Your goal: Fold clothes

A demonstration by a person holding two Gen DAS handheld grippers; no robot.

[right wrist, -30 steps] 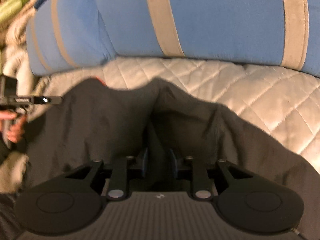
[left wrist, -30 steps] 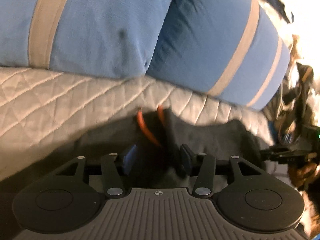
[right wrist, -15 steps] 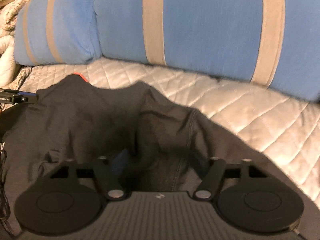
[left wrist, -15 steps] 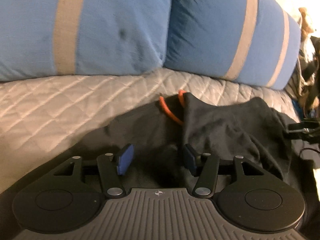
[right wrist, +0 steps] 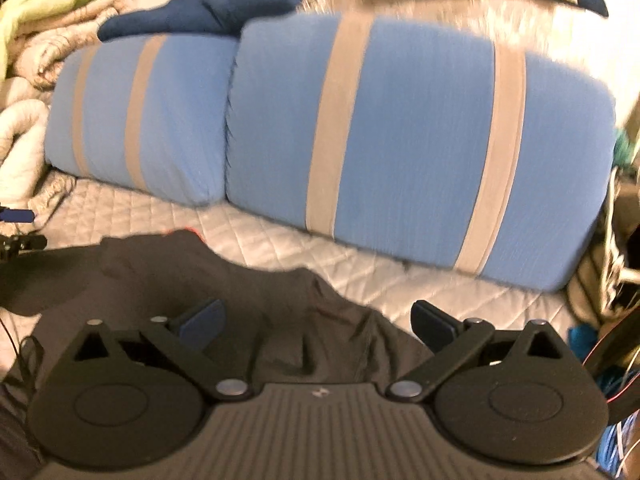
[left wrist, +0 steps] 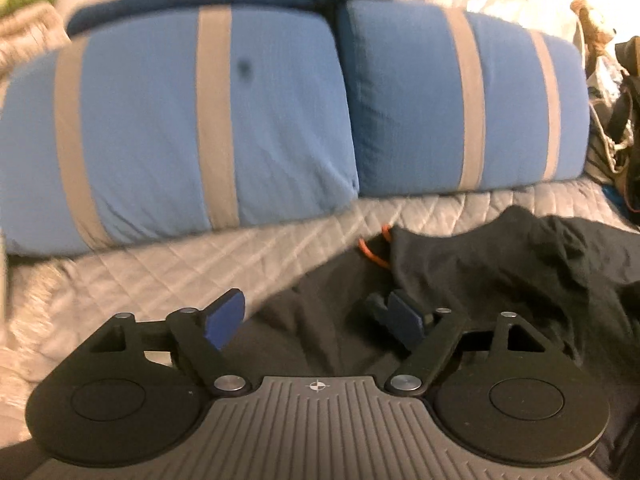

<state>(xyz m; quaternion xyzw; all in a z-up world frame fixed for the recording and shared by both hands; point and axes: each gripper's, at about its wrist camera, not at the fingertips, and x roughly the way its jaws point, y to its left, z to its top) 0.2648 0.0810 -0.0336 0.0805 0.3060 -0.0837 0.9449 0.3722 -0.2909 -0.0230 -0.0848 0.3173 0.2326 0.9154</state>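
Dark garment (left wrist: 500, 272) lies rumpled on the quilted bed cover (left wrist: 160, 264), lower right of the left wrist frame; in the right wrist frame it fills the lower left and centre (right wrist: 240, 292). An orange cord (left wrist: 370, 254) shows at its far edge. Two blue striped pillows (left wrist: 192, 120) stand behind it.

Left tongs (left wrist: 316, 316) spread wide, holding nothing, just above the cloth. Right tongs (right wrist: 316, 320) also wide and empty over it.

Judgement: thin, limp fabric, light, no stiffness; it will sag and bunch when lifted, and may slip from a shallow pinch. Best hold looks like a seamed edge or corner, one per tong, well apart. Keep clear of the cord, which could snag.
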